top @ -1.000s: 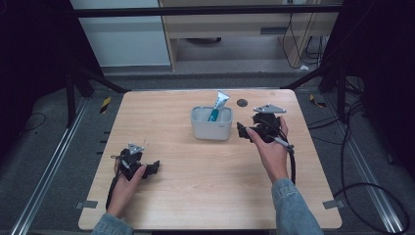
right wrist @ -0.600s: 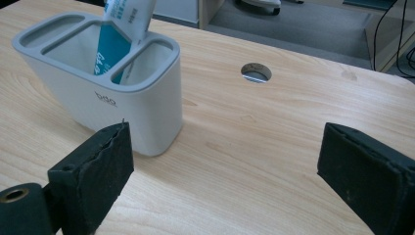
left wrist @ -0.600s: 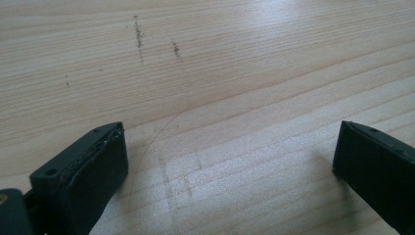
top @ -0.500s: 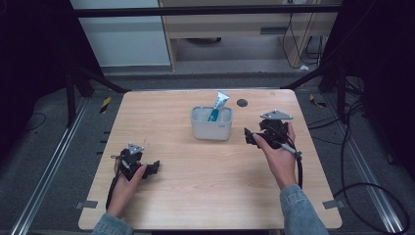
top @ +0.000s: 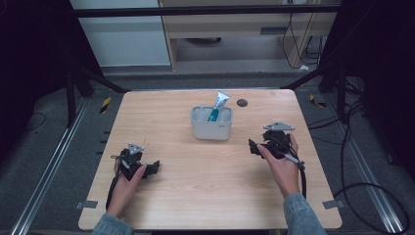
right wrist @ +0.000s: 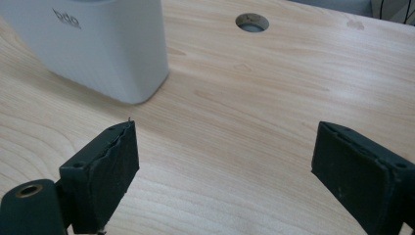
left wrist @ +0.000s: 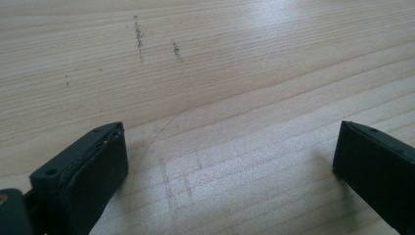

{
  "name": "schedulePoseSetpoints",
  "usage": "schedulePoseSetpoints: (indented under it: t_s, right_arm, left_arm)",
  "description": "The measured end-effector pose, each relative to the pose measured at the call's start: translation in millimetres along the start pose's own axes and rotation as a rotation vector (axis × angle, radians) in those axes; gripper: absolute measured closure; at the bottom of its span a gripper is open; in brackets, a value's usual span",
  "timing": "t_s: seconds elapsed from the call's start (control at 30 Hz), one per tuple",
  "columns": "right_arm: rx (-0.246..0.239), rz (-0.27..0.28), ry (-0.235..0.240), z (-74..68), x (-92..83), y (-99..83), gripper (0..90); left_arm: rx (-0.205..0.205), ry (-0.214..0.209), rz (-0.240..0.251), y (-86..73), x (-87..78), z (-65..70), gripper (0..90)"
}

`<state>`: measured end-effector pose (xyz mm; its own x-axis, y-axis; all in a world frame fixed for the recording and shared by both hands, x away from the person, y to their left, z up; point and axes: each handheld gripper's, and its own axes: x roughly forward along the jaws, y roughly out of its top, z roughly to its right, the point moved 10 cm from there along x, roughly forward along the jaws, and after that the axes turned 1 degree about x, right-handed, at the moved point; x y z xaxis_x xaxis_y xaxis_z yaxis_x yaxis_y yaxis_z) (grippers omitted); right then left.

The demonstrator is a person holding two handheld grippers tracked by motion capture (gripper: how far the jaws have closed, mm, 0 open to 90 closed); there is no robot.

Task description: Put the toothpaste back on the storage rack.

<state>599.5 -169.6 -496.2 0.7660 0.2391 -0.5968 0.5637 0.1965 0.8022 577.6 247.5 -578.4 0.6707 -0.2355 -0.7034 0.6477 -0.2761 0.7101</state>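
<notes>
The white tub (top: pixel 211 123) stands upright near the middle of the bench (top: pixel 195 196), a little toward the far edge, and a tube (top: pixel 217 105) with a teal body and pale crimped end leans out of it, tilted to the right. It looks like the tube is already stowed, so I'd judge the work at its closing step, with both hands resting clear of the tub.

The right gripper (top: pixel 256 147) sits on the bench to the right of the tub, near but not touching, its jaws spread wide with nothing between them (its own view shows bare wood in the gap and the tub's ribbed, rounded plastic corner just ahead). The left gripper (top: pixel 152 168) rests well apart at the front left, jaws likewise wide and empty over pale grain with a few pencil marks.

If anything is left to do, it calls for little: a check that the tube stays put, since it leans on the rim. The black jaw pads look rubbery and slightly ridged. Beyond the tub, a small round hole (top: pixel 242 103) pierces the smooth light-wood top.
</notes>
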Motion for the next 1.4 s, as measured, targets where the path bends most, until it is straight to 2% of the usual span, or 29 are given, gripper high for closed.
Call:
schedulePoseSetpoints:
  t_s: [0.1, 0.13, 0.23, 0.27, 0.4, 0.53, 0.73, 0.8, 0.9, 1.03, 1.17, 1.23, 1.4]
  right_arm:
    - [0.003, -0.028, -0.002, 4.0, 5.5, -14.6, 9.8]
    - [0.003, -0.028, -0.002, 4.0, 5.5, -14.6, 9.8]
    - [0.029, -0.064, 0.000, 7.8, 13.4, -33.3, 10.0]
    - [0.029, -0.064, 0.000, 7.8, 13.4, -33.3, 10.0]
    - [0.035, -0.099, 0.004, 8.2, 21.8, -53.3, 10.0]
    - [0.051, -0.116, 0.000, 11.3, 26.5, -64.0, 10.1]
    - [0.077, -0.133, -0.005, 18.9, 28.6, -69.3, 9.8]
    - [0.073, -0.131, -0.015, 22.7, 29.1, -69.5, 9.8]
    - [0.103, -0.132, -0.025, 29.4, 30.6, -70.7, 9.2]
    - [0.107, -0.143, -0.042, 33.8, 34.1, -74.1, 8.2]
    - [0.124, -0.127, -0.061, 38.3, 37.5, -73.8, 7.5]
    - [0.127, -0.122, -0.065, 38.3, 38.5, -73.4, 7.3]
    - [0.098, -0.107, -0.072, 38.1, 40.2, -74.3, 5.9]
  left_arm:
    - [0.000, 0.000, 0.000, 0.0, 0.0, 0.0, 0.0]
    - [0.000, 0.000, 0.000, 0.0, 0.0, 0.0, 0.0]
    - [0.000, 0.000, 0.000, 0.0, 0.0, 0.0, 0.0]
    - [0.000, 0.000, 0.000, 0.0, 0.0, 0.0, 0.0]
    - [0.000, 0.000, 0.000, 0.0, 0.0, 0.0, 0.0]
    - [0.000, 0.000, 0.000, 0.0, 0.0, 0.0, 0.0]
    - [0.000, 0.000, 0.000, 0.0, 0.0, 0.0, 0.0]
    - [0.000, 0.000, 0.000, 0.0, 0.0, 0.0, 0.0]
    - [0.000, 0.000, 0.000, 0.0, 0.0, 0.0, 0.0]
    - [0.000, 0.000, 0.000, 0.0, 0.0, 0.0, 0.0]
    - [0.000, 0.000, 0.000, 0.0, 0.0, 0.0, 0.0]
    - [0.000, 0.000, 0.000, 0.0, 0.0, 0.0, 0.0]
    - [0.000, 0.000, 0.000, 0.0, 0.0, 0.0, 0.0]
